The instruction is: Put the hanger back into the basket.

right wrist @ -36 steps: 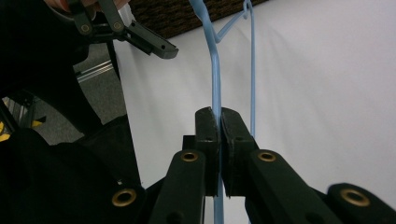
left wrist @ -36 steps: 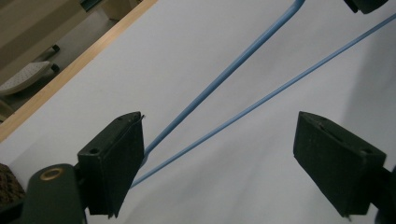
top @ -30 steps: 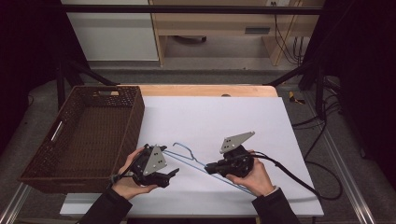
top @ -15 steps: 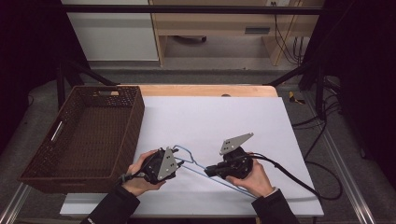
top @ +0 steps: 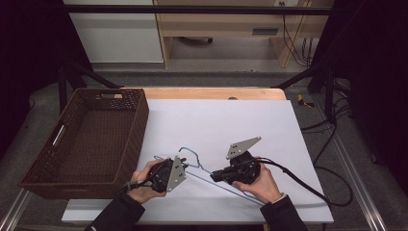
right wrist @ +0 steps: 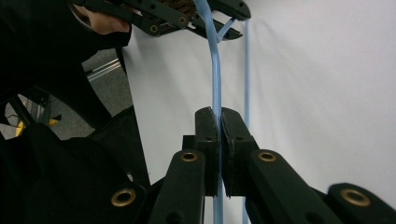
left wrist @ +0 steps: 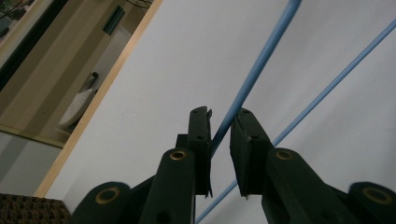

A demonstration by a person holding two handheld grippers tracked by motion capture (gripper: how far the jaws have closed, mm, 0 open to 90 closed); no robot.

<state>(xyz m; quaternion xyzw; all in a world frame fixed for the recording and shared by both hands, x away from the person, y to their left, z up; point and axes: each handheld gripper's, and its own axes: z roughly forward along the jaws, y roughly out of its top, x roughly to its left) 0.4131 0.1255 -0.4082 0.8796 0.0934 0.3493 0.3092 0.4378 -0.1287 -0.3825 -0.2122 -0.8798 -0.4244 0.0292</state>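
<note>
The left gripper point(top: 185, 169) has slid to 3 o'clock and its fingers point(left wrist: 201, 135) have just been closing around the thin blue wire coat hanger point(top: 211, 177) on the white counter point(top: 231, 120), whose other arm the right gripper point(top: 215, 176) clamps shut, so a two-handed lift looks ready.

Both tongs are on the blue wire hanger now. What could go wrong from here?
The left tongs have just been closing, but a gap still shows beside the hanger's wire, so it may slip. The right tongs pinch a thin rod only; lifting could twist the hanger or snag the basket.
</note>
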